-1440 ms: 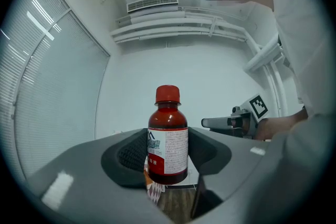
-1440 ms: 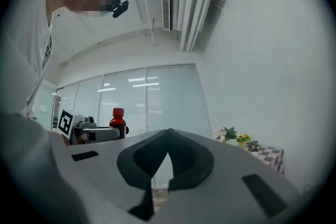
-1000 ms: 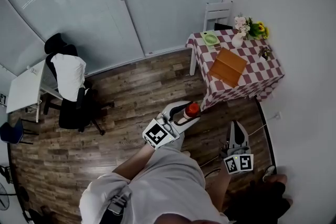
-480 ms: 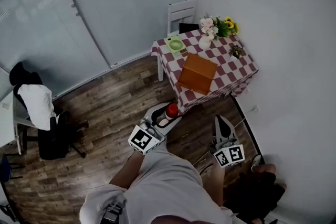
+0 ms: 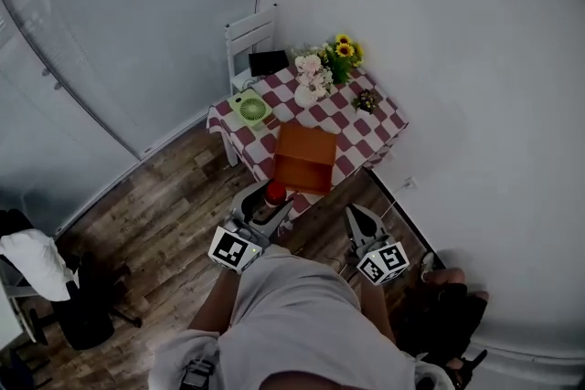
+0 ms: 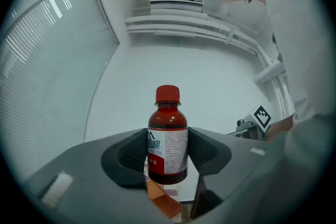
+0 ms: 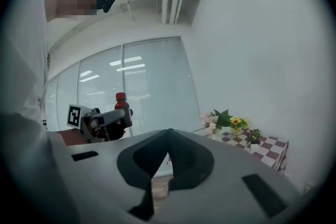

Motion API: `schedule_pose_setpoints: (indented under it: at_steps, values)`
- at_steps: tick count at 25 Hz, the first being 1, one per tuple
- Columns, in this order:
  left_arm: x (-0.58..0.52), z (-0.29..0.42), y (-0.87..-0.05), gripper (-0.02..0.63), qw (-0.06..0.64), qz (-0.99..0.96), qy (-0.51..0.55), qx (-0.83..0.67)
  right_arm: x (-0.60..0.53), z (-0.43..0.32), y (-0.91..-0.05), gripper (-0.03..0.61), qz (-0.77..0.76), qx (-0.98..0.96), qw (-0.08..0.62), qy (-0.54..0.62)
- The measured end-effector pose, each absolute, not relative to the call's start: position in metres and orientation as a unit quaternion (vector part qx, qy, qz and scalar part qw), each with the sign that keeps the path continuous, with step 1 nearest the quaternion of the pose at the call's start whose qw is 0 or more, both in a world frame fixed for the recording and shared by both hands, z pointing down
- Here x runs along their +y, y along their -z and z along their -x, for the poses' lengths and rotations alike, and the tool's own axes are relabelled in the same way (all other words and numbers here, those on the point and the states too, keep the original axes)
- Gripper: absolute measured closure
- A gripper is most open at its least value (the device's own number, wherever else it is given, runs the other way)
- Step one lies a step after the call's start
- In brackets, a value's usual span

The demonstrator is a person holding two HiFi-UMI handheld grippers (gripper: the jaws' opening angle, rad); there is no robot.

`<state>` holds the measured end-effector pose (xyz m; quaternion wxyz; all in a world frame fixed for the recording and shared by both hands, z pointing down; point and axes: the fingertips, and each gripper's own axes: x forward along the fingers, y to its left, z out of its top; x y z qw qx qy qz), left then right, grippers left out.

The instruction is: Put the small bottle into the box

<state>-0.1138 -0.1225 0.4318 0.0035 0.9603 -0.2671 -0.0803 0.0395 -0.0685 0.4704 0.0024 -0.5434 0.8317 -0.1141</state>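
Observation:
A small dark-red bottle (image 6: 168, 136) with a red cap and a white label stands upright between the pads of my left gripper (image 6: 168, 152), which is shut on it. In the head view the bottle (image 5: 274, 195) and left gripper (image 5: 263, 207) hang just short of the table's near edge, close to the open brown cardboard box (image 5: 305, 159) on the checkered table (image 5: 375, 119). My right gripper (image 5: 358, 224) is held lower right of the box, jaws together with nothing in them (image 7: 167, 157). The right gripper view also catches the bottle (image 7: 121, 102).
On the table stand a green round fan (image 5: 250, 110), a vase of pink flowers (image 5: 311, 78), sunflowers (image 5: 345, 50) and a small plant (image 5: 366, 100). A white chair (image 5: 253, 36) is behind the table. An office chair with a white cloth (image 5: 37, 256) is at far left on the wooden floor.
The view has swung and come nearer to the table, which now sits centre frame. Both grippers have moved toward it, the left still carrying the bottle.

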Motion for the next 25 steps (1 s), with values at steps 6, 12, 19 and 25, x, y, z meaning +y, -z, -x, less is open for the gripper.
schedule_pose_setpoints:
  at_steps: [6, 12, 19, 25]
  values:
    - [-0.191, 0.134, -0.435, 0.393, 0.005, -0.954, 0.080, -0.288, -0.126, -0.053, -0.476, 0.577, 0.560, 0.812, 0.053, 0.154]
    - [-0.234, 0.151, -0.429, 0.394, 0.003, -0.937, 0.079, -0.339, -0.159, -0.078, -0.475, 0.577, 0.558, 0.811, 0.063, 0.161]
    - [-0.264, 0.125, -0.440, 0.393, -0.003, -0.935, 0.038, -0.353, -0.203, -0.121, -0.473, 0.577, 0.537, 0.824, 0.079, 0.158]
    - [-0.275, 0.079, -0.478, 0.393, -0.031, -0.956, -0.045, -0.289, -0.207, -0.137, -0.474, 0.577, 0.547, 0.815, 0.114, 0.151]
